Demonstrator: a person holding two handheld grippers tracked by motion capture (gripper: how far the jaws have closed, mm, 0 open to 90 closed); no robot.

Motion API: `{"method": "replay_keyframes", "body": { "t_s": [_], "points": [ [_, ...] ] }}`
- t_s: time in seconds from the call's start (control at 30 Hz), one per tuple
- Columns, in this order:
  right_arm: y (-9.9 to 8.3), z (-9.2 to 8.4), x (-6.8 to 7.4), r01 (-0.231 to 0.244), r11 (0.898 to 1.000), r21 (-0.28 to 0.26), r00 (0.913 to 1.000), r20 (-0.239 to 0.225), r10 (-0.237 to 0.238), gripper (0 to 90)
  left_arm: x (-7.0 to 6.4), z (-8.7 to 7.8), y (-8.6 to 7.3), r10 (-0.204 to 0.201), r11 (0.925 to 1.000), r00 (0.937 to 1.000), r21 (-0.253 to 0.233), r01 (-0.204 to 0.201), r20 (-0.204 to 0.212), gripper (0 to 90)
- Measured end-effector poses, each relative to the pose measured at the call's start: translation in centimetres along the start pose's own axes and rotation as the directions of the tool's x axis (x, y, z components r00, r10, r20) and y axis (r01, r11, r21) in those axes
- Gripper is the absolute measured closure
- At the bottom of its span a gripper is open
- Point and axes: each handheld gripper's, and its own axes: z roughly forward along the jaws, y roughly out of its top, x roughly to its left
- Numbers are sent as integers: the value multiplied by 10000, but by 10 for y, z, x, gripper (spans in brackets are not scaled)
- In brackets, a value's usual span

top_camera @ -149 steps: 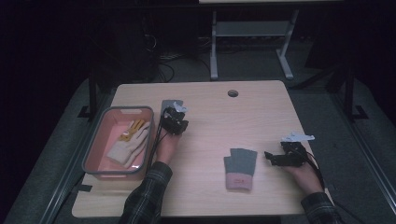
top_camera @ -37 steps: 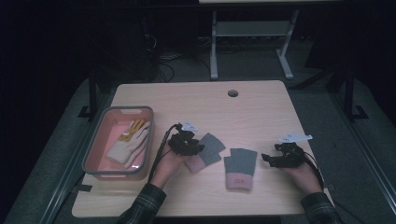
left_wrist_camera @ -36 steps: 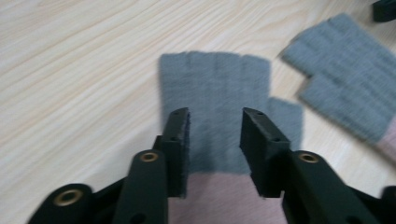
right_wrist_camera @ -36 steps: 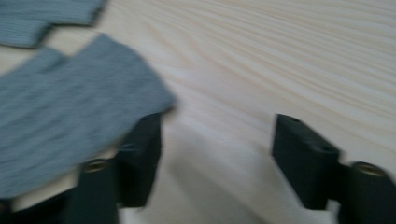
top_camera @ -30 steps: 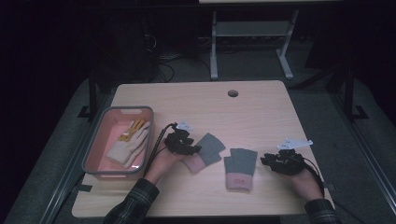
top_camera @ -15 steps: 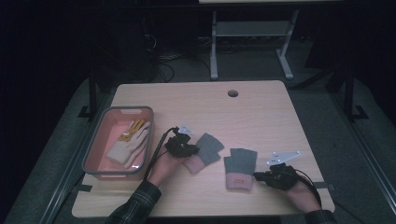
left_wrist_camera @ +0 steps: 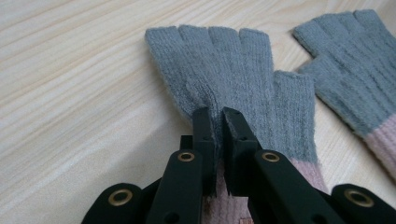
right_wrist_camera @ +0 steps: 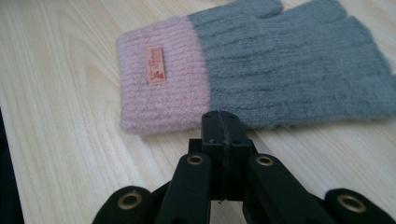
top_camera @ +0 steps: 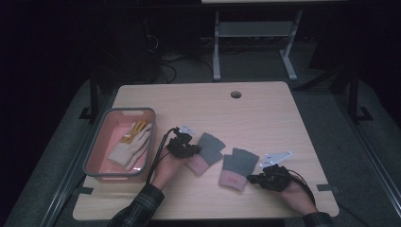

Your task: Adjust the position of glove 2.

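- The right gripper [top_camera: 257, 179] has moved in the last second from the right part of the worktop toward the near edge, and now it lies just beside the near glove [top_camera: 239, 168], at its right side. Its jaws are pressed together with nothing between them; in the right gripper view the tips [right_wrist_camera: 224, 122] point at the long edge of this glove, close to where the pink cuff [right_wrist_camera: 161, 72] meets the grey part.
- The near glove itself has not moved. It lies flat, a little right of the middle, near the front edge.
- The left gripper [top_camera: 191, 148] carried the second glove [top_camera: 206, 152] to the middle of the worktop and has stayed there since about one second ago. Its jaws pinch a fold of the grey knit [left_wrist_camera: 219, 126], just above the pink cuff.
- The two gloves are now side by side, not touching, so I judge that the pairing is almost done and the right gripper comes to adjust or grasp its glove.
- Farther left, the pink basket [top_camera: 94, 146] holds a cream glove [top_camera: 131, 146], unchanged.
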Motion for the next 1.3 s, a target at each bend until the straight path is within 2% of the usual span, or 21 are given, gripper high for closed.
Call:
{"method": "replay_keyframes", "body": {
  "t_s": [0.1, 0.23, 0.3, 0.37, 0.5, 0.67, 0.73, 0.8, 0.93, 0.97, 1.0, 1.07, 1.23, 1.3],
  "points": [
    [4, 3, 2, 12, 10000, 45, 10000, -63, -11, 900, 1, 2, 2, -30, 10000, 9999, -35, 30, -113, 845],
    [6, 7, 1, 131, 9999, 9, 9999, -109, -130, 900, 2, 5, 7, 50, 10000, 9984, -36, -52, -555, 845],
    [7, 7, 0, 143, 9999, 35, 9998, -99, -143, 900, 2, 7, 9, 66, 10000, 9983, -7, -67, -577, 845],
    [7, 8, 0, 104, 9999, 24, 9999, -84, -104, 900, -1, 8, 10, 224, 9997, 9969, 78, -219, -751, 844],
    [9, 9, 0, 127, 9999, -17, 9999, -79, -127, 900, -6, 8, 11, 376, 9993, 9977, 88, -371, -556, 844],
    [11, 12, 0, 169, 9998, -66, 9997, -164, -170, 900, -10, 1, 12, 258, 9996, 9989, -81, -261, -397, 844],
    [12, 13, 0, 135, 9999, -55, 9997, -215, -136, 900, -8, -3, 11, 310, 9995, 9981, -89, -315, -540, 844],
    [13, 15, 1, 194, 9998, -81, 9995, -260, -196, 900, -6, -7, 10, 326, 9994, 9954, -37, -330, -901, 844],
    [16, 18, 4, 252, 9997, -68, 9992, -309, -254, 900, 0, -13, 7, 182, 9998, 9903, -12, -186, -1375, 844],
    [17, 19, 4, 377, 9993, -89, 9988, -299, -379, 900, 2, -14, 7, 303, 9995, 9887, 16, -303, -1466, 844],
    [19, 20, 5, 308, 9995, -69, 9989, -338, -310, 900, 2, -14, 7, 180, 9998, 9898, -15, -184, -1415, 844],
    [21, 22, 5, 386, 9992, -59, 9987, -337, -387, 900, 0, -13, 8, 304, 9995, 9897, -6, -307, -1397, 843],
    [29, 29, 6, 537, 9984, -177, 9978, -387, -543, 900, -8, -11, 11, 398, 9991, 9944, -124, -412, -981, 842],
    [33, 31, 7, 554, 9982, -248, 9976, -411, -564, 900, -9, -13, 12, 238, 9990, 9971, -358, -265, -725, 842]
  ]
}}
